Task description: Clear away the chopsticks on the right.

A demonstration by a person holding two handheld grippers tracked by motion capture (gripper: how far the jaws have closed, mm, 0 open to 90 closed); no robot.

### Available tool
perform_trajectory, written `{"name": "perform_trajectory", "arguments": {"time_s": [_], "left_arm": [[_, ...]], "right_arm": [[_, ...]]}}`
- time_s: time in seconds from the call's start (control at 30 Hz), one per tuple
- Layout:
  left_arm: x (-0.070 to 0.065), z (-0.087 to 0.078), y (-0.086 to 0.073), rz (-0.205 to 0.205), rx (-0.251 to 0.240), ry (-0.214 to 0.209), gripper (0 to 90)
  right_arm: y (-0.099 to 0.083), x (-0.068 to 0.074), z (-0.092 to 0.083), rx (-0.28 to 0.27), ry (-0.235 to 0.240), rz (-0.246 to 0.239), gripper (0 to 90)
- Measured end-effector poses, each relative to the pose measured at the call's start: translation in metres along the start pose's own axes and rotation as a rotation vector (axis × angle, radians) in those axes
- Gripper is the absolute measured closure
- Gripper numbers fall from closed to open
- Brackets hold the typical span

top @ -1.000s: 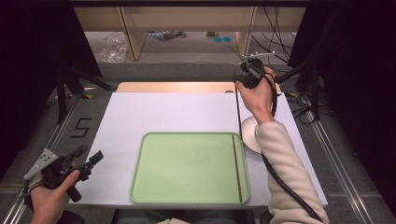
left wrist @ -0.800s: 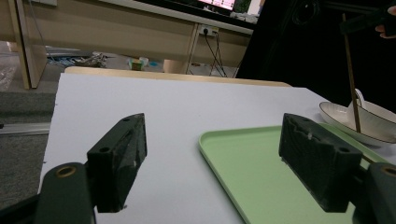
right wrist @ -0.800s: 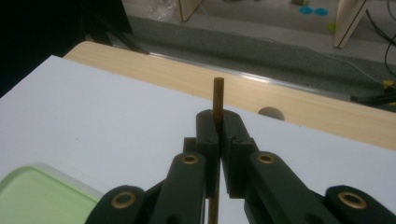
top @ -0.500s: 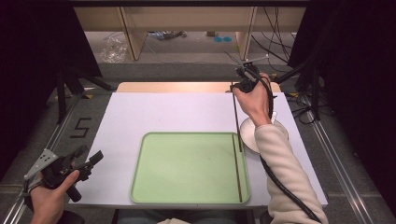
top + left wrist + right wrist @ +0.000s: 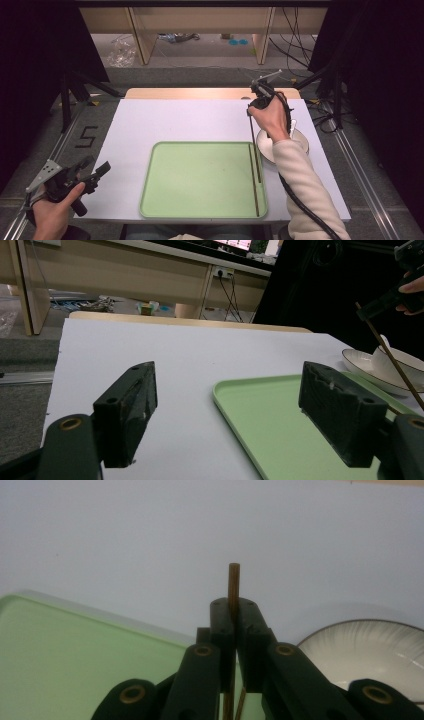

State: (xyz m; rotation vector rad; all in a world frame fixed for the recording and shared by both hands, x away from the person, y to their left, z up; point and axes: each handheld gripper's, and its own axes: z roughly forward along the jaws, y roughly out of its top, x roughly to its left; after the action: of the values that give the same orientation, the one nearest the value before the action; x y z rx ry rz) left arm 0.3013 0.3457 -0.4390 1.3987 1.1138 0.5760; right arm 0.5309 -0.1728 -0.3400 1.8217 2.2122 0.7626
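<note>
My right gripper has its jaws clamped on one thin brown chopstick, which slants from the jaws down to the right edge of the green tray, its upper tip poking just past them; my left gripper is held off the worktop's near left corner with jaws wide and nothing between them. I count two chopsticks: the gripped one and a second chopstick lying flat in the tray along its right rim. One tray and one white dish, just right of the tray, are present.

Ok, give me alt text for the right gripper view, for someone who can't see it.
The right gripper has its two black jaws shut on a thin brown chopstick, whose end pokes out past them. Beyond lie a white table, a green tray and a white ribbed dish.
</note>
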Motion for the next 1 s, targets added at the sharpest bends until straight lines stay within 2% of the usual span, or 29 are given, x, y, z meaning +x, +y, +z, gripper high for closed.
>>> {"name": "perform_trajectory", "arguments": {"time_s": [0.03,0.07,0.1,0.13,0.17,0.23,0.3,0.33,0.5,0.63,0.67,0.7,0.83,0.9,0.93,0.97,1.0], "left_arm": [[0.000,0.001,0.000,-0.006,-0.014,-0.006,23.3],[0.000,0.000,0.000,0.001,0.002,0.002,23.3],[0.000,0.000,0.000,-0.006,-0.005,0.001,23.3],[0.000,0.000,0.000,-0.004,-0.002,0.002,23.3],[0.000,0.000,0.000,-0.004,-0.002,0.002,23.3],[0.000,0.000,0.000,-0.005,-0.002,0.002,23.3],[0.000,0.001,0.000,-0.005,-0.012,-0.005,23.3],[0.000,0.000,0.000,-0.001,-0.008,-0.004,23.3],[0.000,0.000,0.000,0.001,-0.007,-0.005,23.3],[0.000,0.000,0.000,-0.001,-0.010,-0.005,23.3],[-0.001,0.000,0.000,-0.005,0.002,0.006,23.3],[0.000,0.000,0.000,-0.003,-0.001,0.002,23.3],[0.000,0.001,0.000,-0.001,-0.012,-0.008,23.3],[0.000,0.001,0.000,-0.003,-0.008,-0.004,23.3],[0.000,0.001,0.000,-0.001,-0.014,-0.009,23.3],[0.000,0.001,0.000,0.000,-0.012,-0.008,23.2],[0.000,0.001,0.000,-0.002,-0.013,-0.008,23.3]], "right_arm": [[-0.001,0.001,0.001,0.036,-0.003,0.023,88.0],[-0.003,0.001,0.004,0.051,-0.003,0.032,88.0],[-0.004,0.000,0.006,0.051,-0.005,0.033,88.0],[-0.006,0.001,0.008,0.072,-0.011,0.055,88.0],[-0.008,-0.001,0.011,0.074,-0.009,0.047,88.0],[-0.012,-0.001,0.015,0.103,-0.012,0.075,88.0],[-0.015,-0.003,0.021,0.112,-0.015,0.075,88.0],[-0.017,-0.002,0.022,0.133,-0.019,0.100,88.0],[-0.025,-0.007,0.033,0.187,-0.031,0.102,87.9],[-0.031,-0.010,0.041,0.231,-0.032,0.125,87.9],[-0.033,-0.011,0.043,0.245,-0.040,0.130,87.9],[-0.035,-0.013,0.045,0.253,-0.037,0.117,87.9],[-0.041,-0.012,0.051,0.305,-0.072,0.180,87.9],[-0.044,-0.016,0.056,0.294,-0.077,0.156,87.9],[-0.045,-0.014,0.056,0.326,-0.085,0.200,87.8],[-0.047,-0.016,0.058,0.330,-0.094,0.171,87.8],[-0.048,-0.015,0.059,0.336,-0.089,0.209,87.8]]}}
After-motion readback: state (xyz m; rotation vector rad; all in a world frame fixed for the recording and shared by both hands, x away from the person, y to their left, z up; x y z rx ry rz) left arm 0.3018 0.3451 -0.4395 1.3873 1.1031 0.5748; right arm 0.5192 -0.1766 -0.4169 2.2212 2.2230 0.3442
